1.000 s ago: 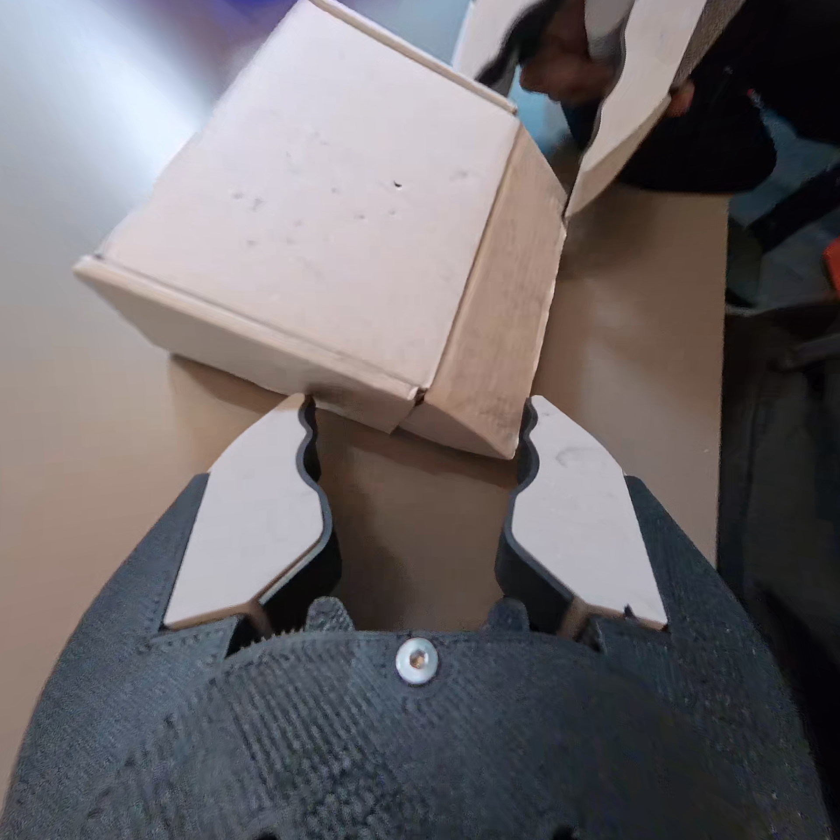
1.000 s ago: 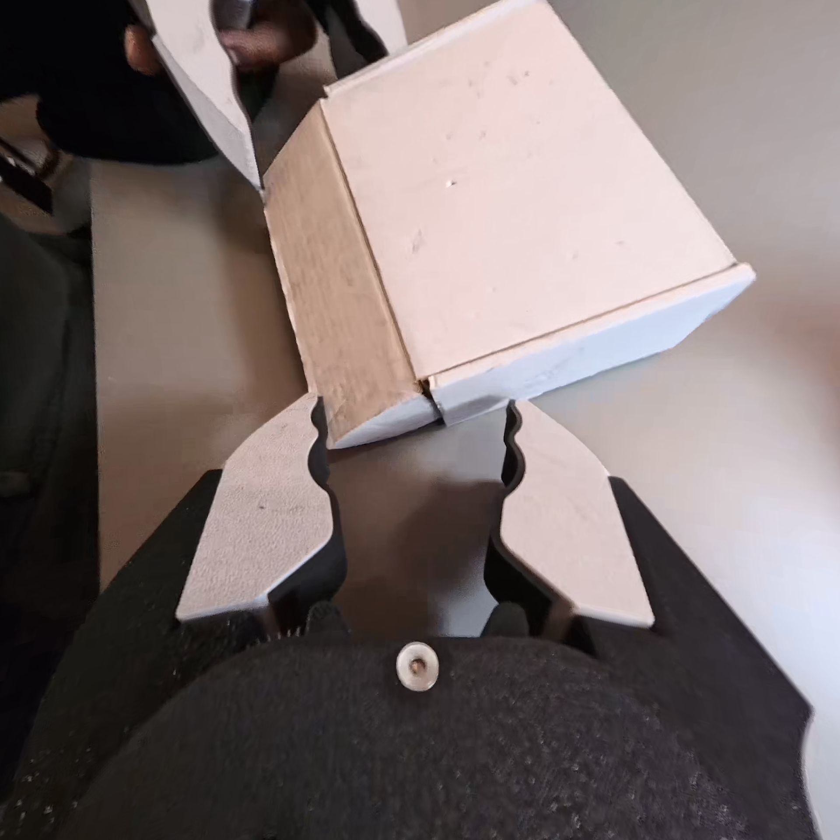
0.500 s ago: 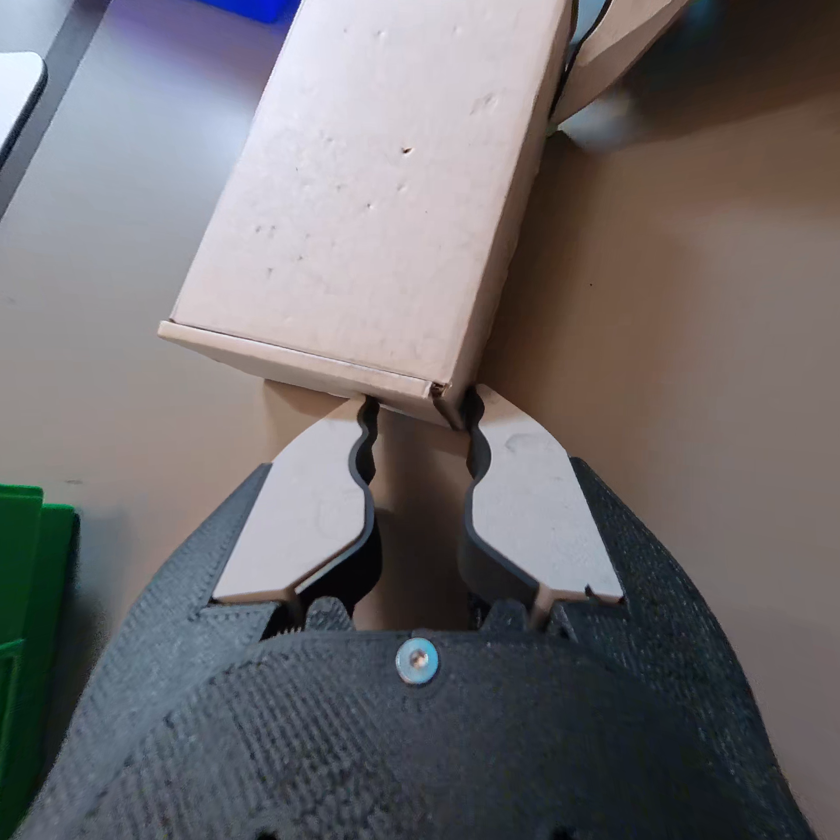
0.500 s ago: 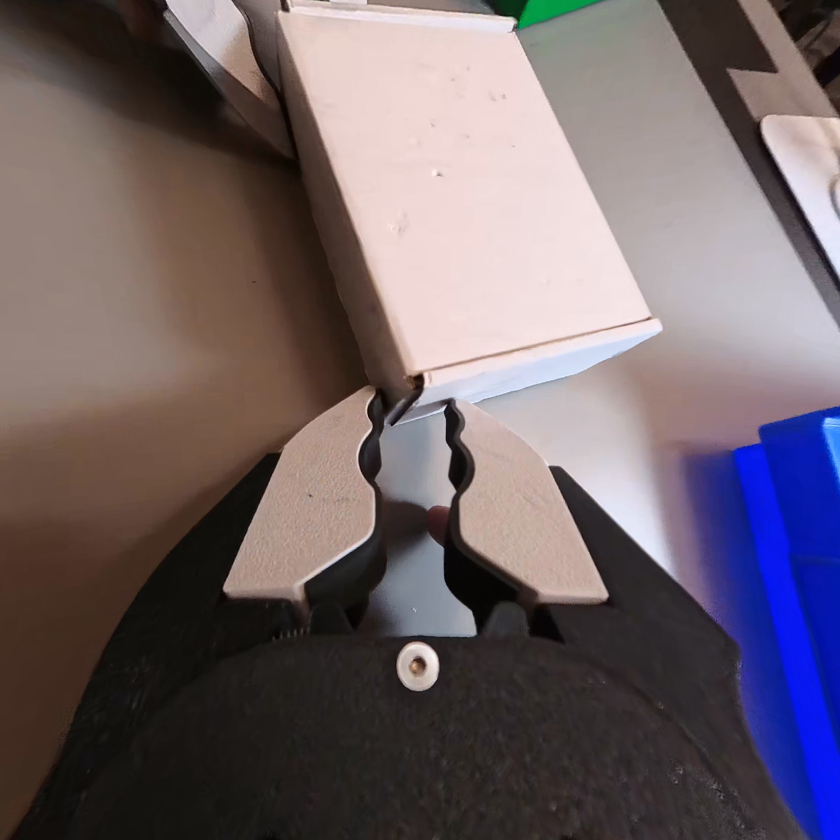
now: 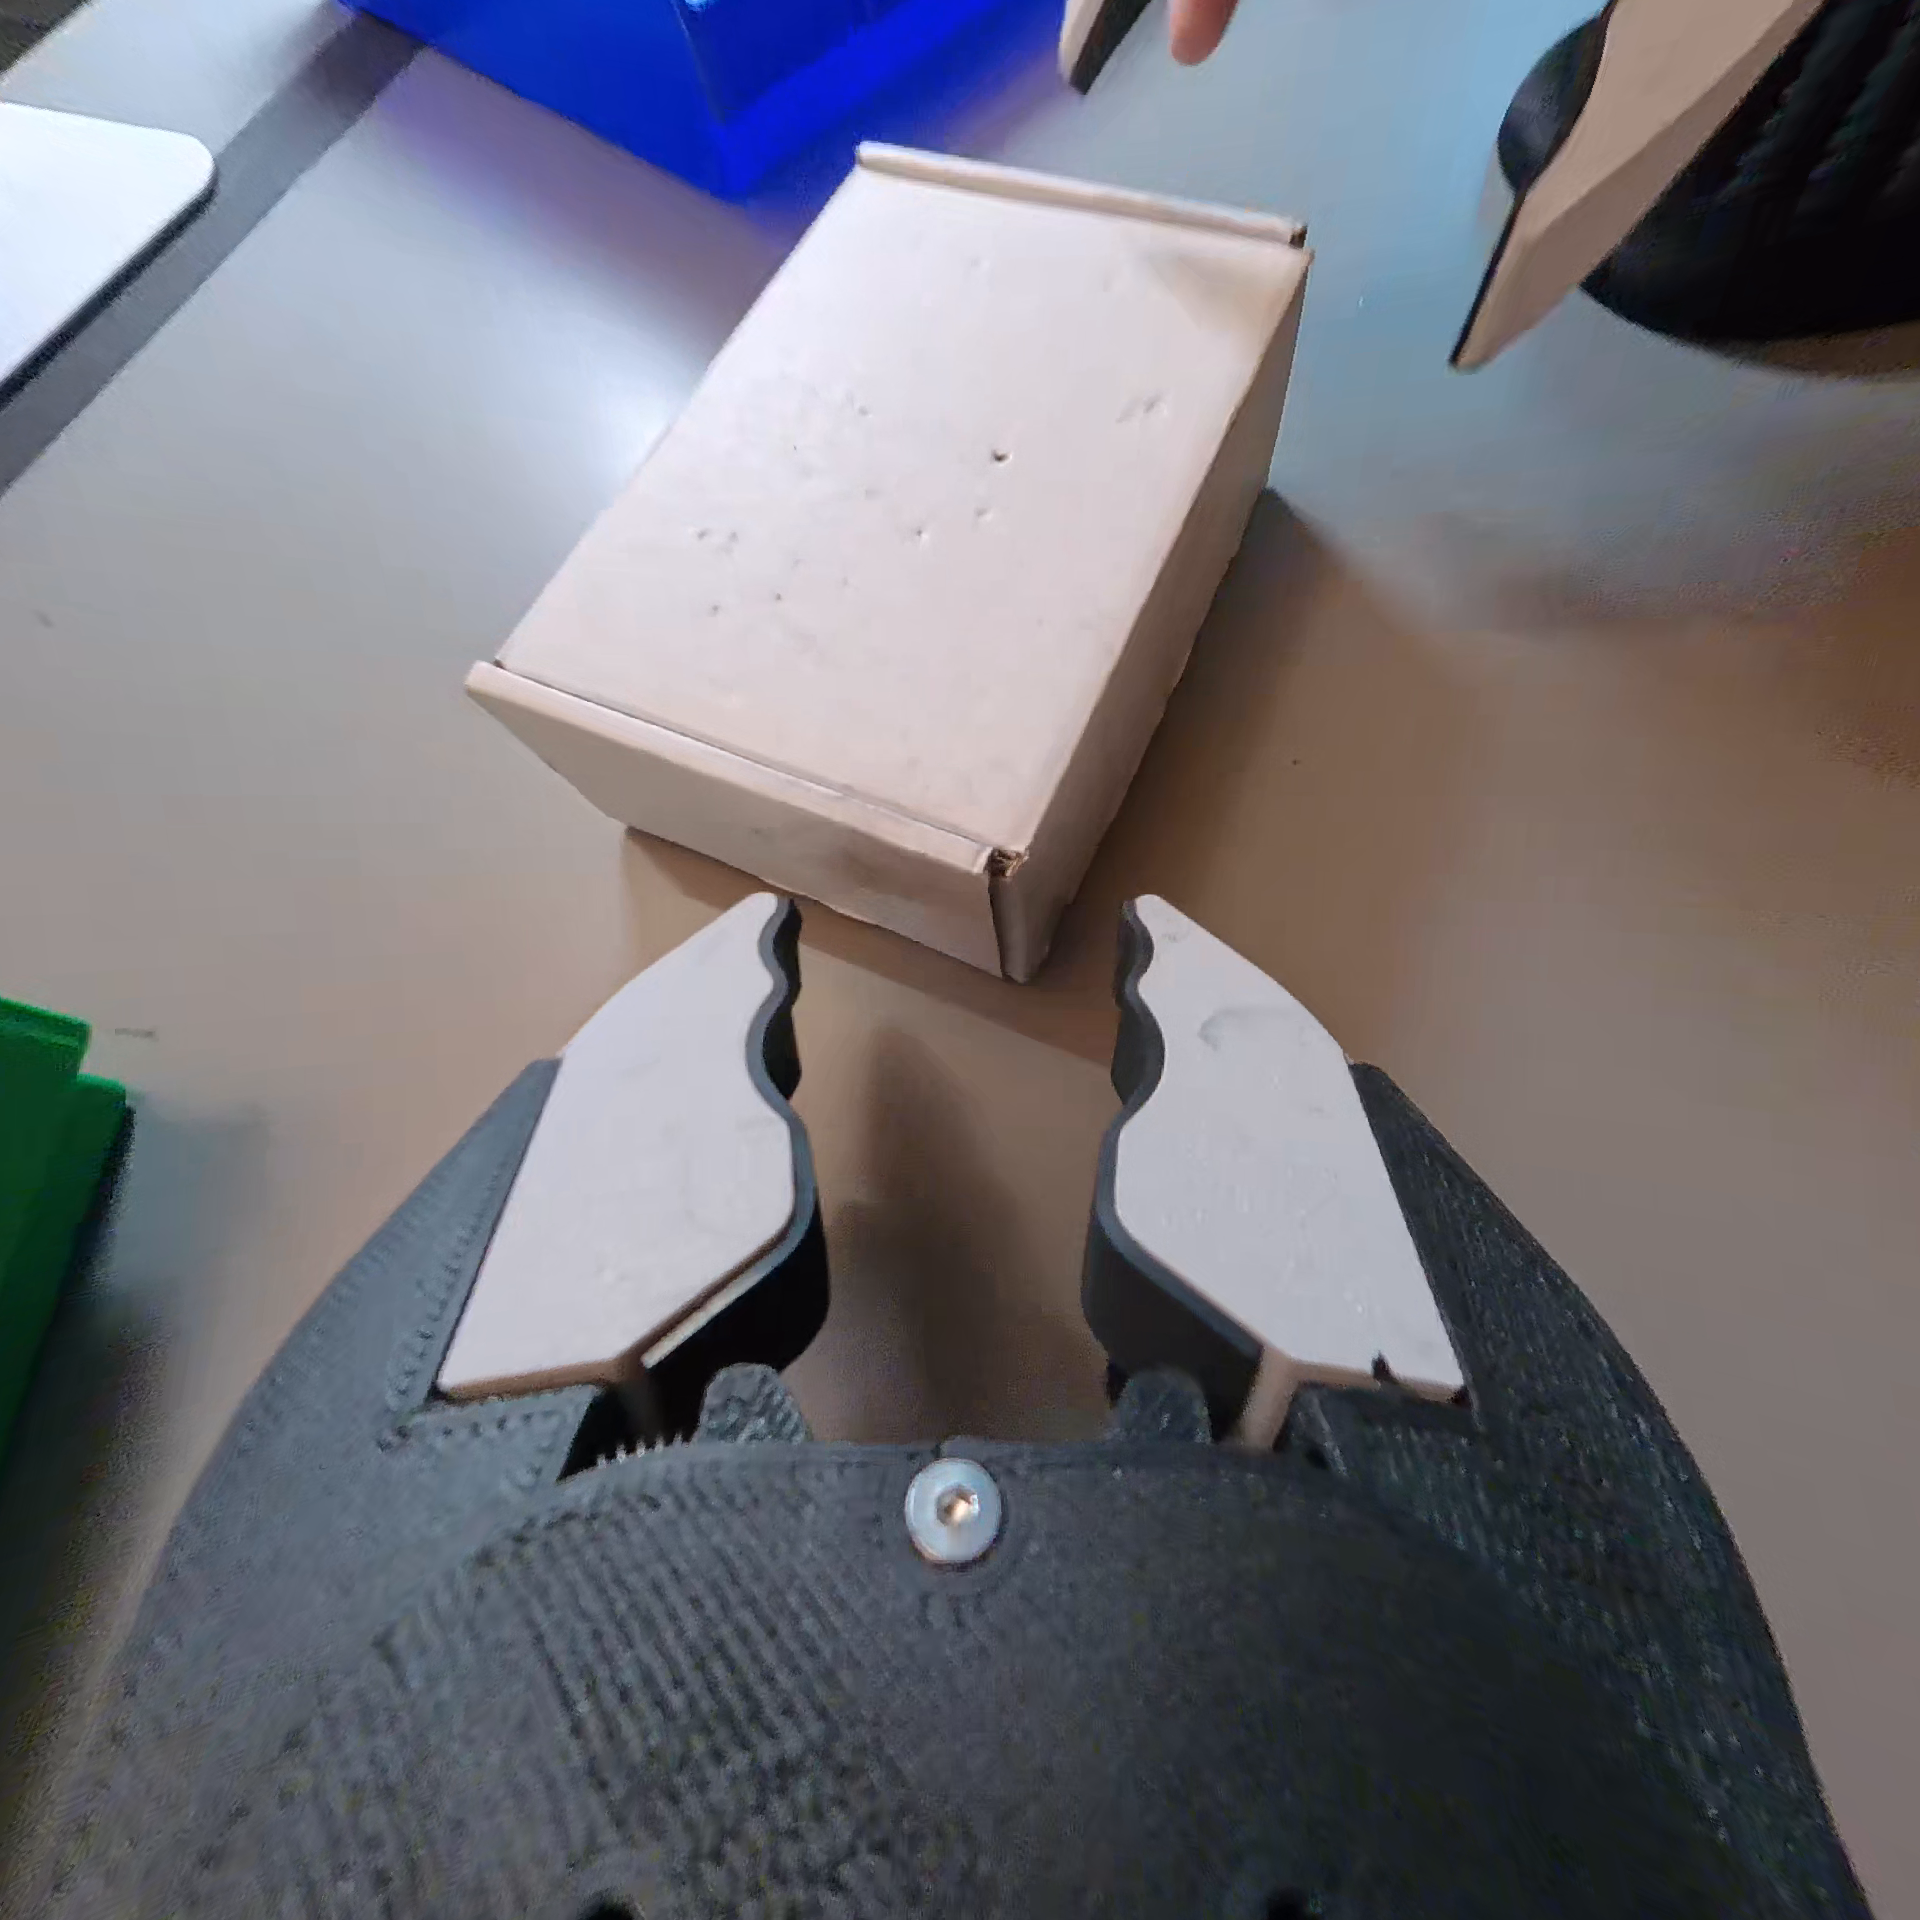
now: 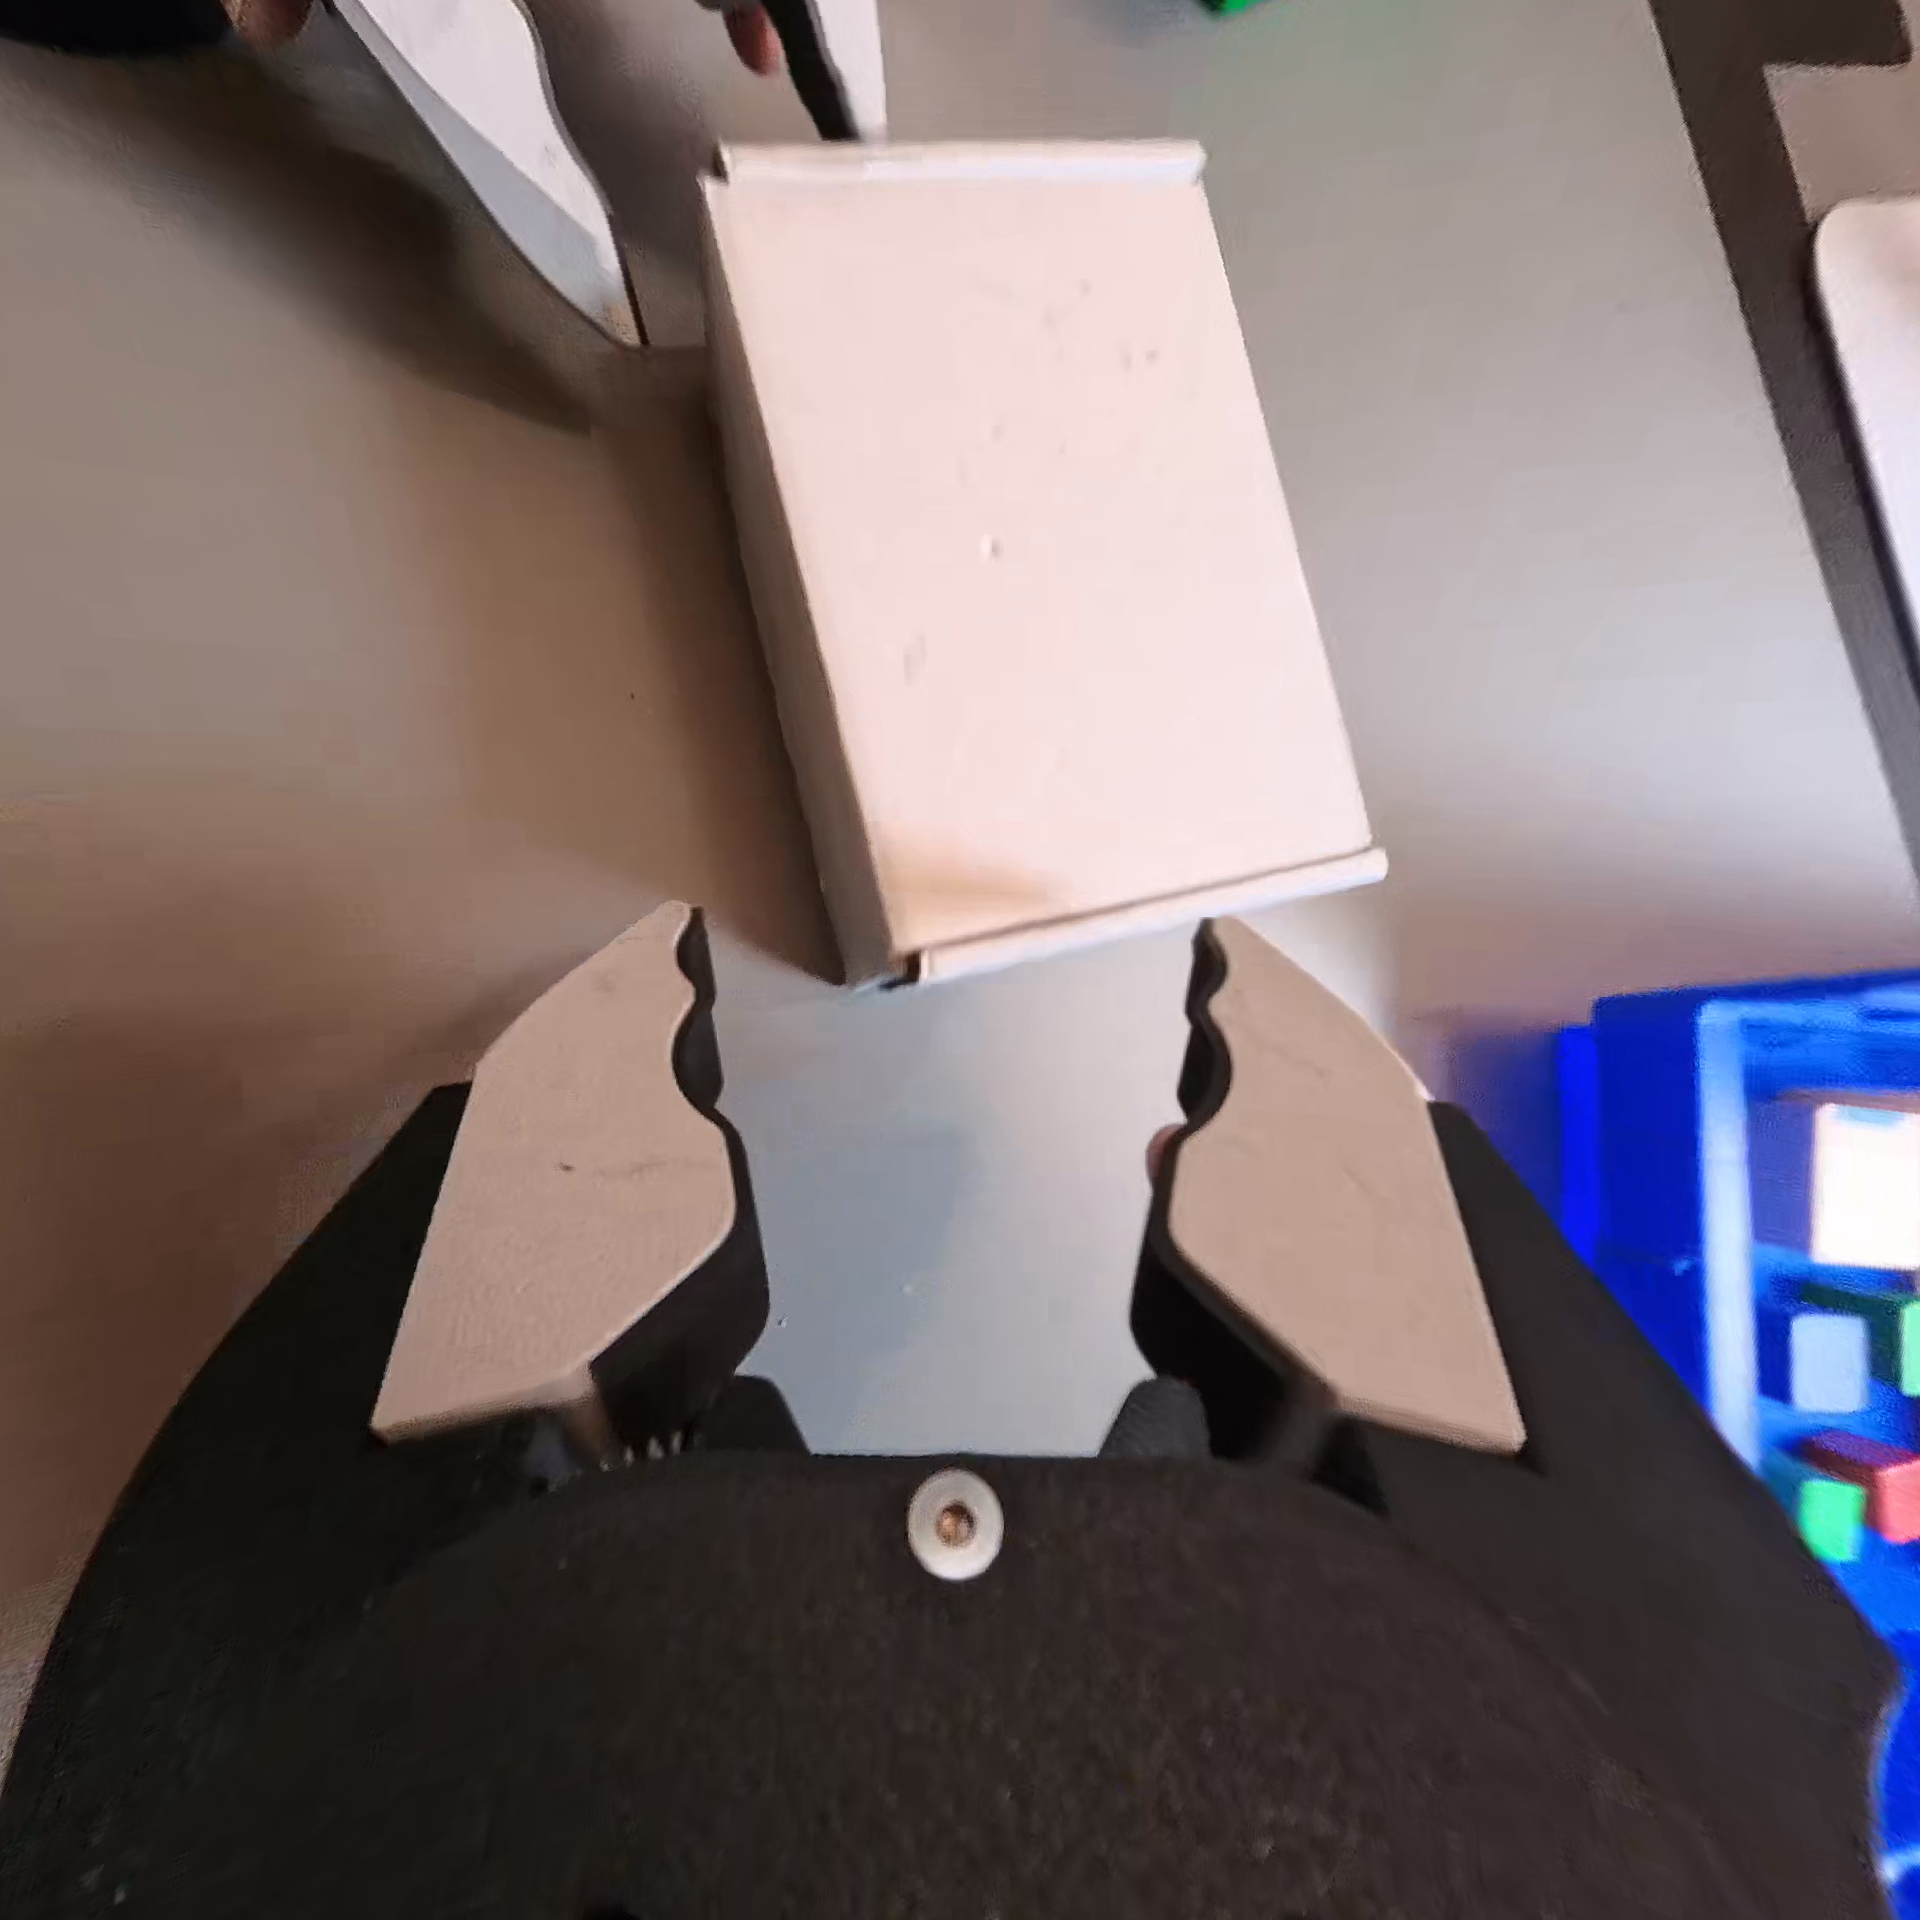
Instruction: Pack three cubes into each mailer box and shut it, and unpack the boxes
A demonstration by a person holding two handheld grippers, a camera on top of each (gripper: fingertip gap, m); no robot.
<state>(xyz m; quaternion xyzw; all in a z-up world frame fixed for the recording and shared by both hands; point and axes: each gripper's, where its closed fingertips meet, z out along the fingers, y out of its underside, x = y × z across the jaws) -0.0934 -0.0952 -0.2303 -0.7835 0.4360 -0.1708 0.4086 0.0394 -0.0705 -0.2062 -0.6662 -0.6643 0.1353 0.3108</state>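
Observation:
A closed brown cardboard mailer box (image 5: 914,540) lies flat on the tan table; it also shows in the right wrist view (image 6: 1018,540). My left gripper (image 5: 956,925) is open and empty, its tips just short of the box's near corner. My right gripper (image 6: 945,935) is open and empty, facing the opposite end of the box. The right gripper's fingers (image 5: 1621,177) show at the top right of the left view. The left gripper's fingers (image 6: 499,156) show at the top left of the right view. Several coloured cubes (image 6: 1860,1455) lie in a blue bin (image 6: 1662,1195).
The blue bin also shows at the top of the left view (image 5: 665,94). A green bin (image 5: 42,1174) stands at the left edge. A white flat object (image 5: 73,229) lies on a dark strip at the far left and also shows in the right view (image 6: 1870,395). It is some 40 cm from my right tips to the white flat object (image 5: 73,229).
Both grippers were pinched on opposite corners of the box half a second ago. They have opened and drawn back. The box, tilted a second ago, now lies flat on the table.

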